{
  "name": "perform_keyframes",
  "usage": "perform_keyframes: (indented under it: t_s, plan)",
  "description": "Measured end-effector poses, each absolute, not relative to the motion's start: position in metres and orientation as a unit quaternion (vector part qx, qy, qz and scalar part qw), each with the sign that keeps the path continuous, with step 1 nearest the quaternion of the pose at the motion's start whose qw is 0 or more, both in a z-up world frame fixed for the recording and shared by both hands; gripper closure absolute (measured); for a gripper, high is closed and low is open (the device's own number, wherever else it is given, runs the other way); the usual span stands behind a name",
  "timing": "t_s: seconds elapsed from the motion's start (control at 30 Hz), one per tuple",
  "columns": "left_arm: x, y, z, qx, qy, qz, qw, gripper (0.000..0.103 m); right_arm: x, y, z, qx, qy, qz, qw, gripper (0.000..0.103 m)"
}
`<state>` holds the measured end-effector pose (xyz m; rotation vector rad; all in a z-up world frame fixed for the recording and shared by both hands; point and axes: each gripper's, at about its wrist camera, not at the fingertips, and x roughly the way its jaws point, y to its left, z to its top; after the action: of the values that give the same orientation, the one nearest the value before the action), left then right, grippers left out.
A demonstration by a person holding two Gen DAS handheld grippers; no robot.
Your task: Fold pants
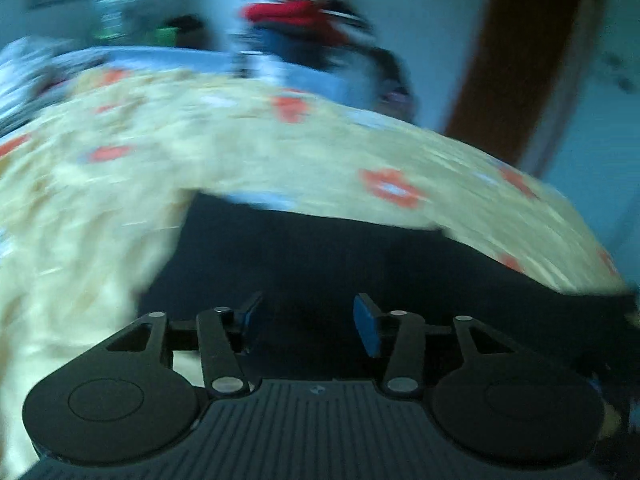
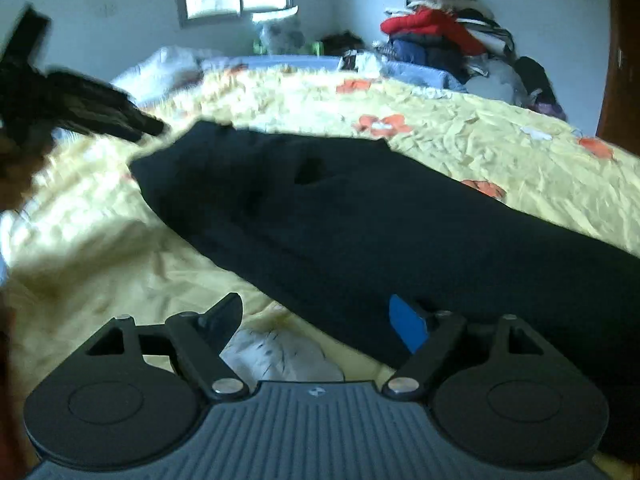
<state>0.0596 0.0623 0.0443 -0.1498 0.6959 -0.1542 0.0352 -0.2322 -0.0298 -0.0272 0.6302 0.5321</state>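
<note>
pants (image 2: 360,216) | dark navy; lying flat, stretched lengthwise on yellow floral bedspread (image 2: 500,144); slightly rumpled

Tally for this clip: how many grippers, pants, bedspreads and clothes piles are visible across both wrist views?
Grippers: 2, left gripper and right gripper, both open and empty
Dark pants: 1, lying on the bed
Yellow flowered bedspread: 1
Clothes pile at the far side: 1
Total: 5
</note>
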Motion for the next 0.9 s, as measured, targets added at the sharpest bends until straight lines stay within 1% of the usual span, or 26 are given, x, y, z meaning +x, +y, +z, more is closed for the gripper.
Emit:
perform_keyframes:
  t_s: [0.17,0.23,0.33,0.4,0.47,0.53,0.57,0.63,0.77,0.83,0.9]
  plan:
    - [0.067,-0.015,0.028,-0.016,0.347,-0.198,0.917,0.049,0.019,-0.323,-0.020,0.152,0.278,0.152,0.936,0.021]
    - [0.065,-0.043,0.017,0.009,0.342,-0.237,0.909,0.049,0.013,-0.372,-0.021,0.235,0.268,0.083,0.931,0.008]
    - [0.063,-0.073,0.001,0.029,0.338,-0.275,0.900,0.048,0.007,-0.438,-0.023,0.329,0.231,0.001,0.916,0.000]
    - [0.062,-0.090,-0.012,0.041,0.336,-0.294,0.894,0.047,0.008,-0.478,-0.023,0.378,0.214,-0.052,0.899,0.000]
    - [0.061,-0.100,-0.025,0.059,0.342,-0.288,0.893,0.047,0.008,-0.514,-0.029,0.433,0.158,-0.054,0.886,0.000]
    - [0.053,-0.105,-0.031,0.071,0.324,-0.284,0.899,0.043,0.010,-0.548,-0.041,0.502,0.098,-0.035,0.858,0.000]
    - [0.049,-0.106,-0.033,0.078,0.316,-0.284,0.902,0.042,0.017,-0.559,-0.047,0.533,0.082,-0.027,0.841,0.000]
    - [0.045,-0.105,-0.035,0.078,0.309,-0.285,0.904,0.040,0.028,-0.575,-0.055,0.560,0.071,-0.024,0.825,0.000]
    - [0.042,-0.106,-0.040,0.083,0.287,-0.282,0.912,0.034,0.046,-0.586,-0.062,0.555,0.088,-0.041,0.826,0.000]
    - [0.044,-0.109,-0.040,0.089,0.286,-0.286,0.910,0.025,0.053,-0.589,-0.065,0.554,0.087,-0.032,0.827,0.000]
    - [0.043,-0.111,-0.039,0.093,0.288,-0.288,0.909,0.024,0.057,-0.592,-0.066,0.555,0.092,-0.033,0.826,0.000]
